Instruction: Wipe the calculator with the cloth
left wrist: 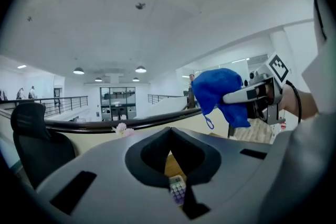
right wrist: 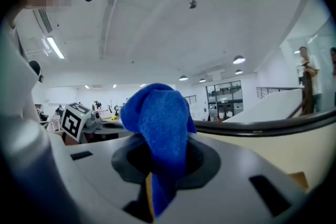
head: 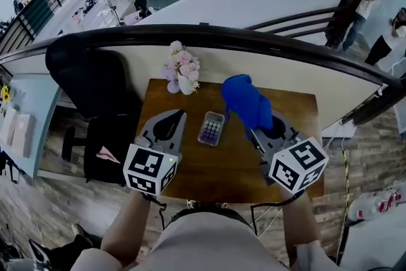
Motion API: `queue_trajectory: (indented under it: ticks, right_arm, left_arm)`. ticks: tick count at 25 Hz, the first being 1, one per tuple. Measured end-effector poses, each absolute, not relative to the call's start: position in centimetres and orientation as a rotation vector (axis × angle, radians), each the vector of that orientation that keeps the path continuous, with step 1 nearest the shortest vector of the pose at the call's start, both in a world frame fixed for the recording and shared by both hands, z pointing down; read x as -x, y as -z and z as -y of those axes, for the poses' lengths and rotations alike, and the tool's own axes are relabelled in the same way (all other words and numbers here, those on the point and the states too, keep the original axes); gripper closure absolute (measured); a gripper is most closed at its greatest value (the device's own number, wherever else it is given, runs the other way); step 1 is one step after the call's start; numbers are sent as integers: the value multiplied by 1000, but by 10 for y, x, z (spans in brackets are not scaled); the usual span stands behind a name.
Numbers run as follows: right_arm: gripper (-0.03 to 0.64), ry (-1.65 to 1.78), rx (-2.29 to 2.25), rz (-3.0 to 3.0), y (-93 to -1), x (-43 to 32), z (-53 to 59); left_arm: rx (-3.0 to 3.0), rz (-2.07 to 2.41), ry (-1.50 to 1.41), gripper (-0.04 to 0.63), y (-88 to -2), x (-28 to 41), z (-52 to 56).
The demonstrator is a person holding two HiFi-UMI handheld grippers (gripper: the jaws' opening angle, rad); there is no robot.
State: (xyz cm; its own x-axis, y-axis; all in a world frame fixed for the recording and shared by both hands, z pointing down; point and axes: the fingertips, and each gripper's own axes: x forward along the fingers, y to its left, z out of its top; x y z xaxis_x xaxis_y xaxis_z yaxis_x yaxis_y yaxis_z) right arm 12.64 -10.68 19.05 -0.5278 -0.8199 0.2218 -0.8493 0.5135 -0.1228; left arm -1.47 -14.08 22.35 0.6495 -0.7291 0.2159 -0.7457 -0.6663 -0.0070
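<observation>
Wooden table point(head: 228, 168) by railing point(head: 254, 40) | calculator point(head: 211, 128) flat | left gripper point(head: 181, 113) jaws together, empty | right gripper point(head: 249, 129) pinching cloth point(head: 246, 100)

L gripper point(head: 179, 113) & R gripper point(head: 254, 134): grey shells, black-lined openings, white cubes w/ black sq. markers. My top's pale.

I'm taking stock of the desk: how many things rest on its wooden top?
2. The calculator lies near the middle; the flower vase stands at the back edge. The blue cloth is in the right gripper, off the desk. More may be hidden.
</observation>
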Motion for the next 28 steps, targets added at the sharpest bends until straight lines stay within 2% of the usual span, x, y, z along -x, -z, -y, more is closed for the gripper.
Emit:
queue_trajectory:
  ticks: [4, 13, 21, 28]
  right_arm:
    - [528, -234, -1473, 2689, -146, -126, 92]
    - [526, -27, -1603, 2716, -86, -142, 63]
    - [526, -36, -1701, 2678, -96, -146, 46]
    - [526, -62, -1664, 2598, -131, -142, 36]
  left_arm:
    - [-2836, 1226, -140, 594, -171, 14, 128]
    - [-3017, 1304, -151, 594, -118, 7, 98]
    - [-3061, 1350, -189, 594, -107, 12, 85]
    - [-3064, 1317, -262, 594, -134, 6, 82]
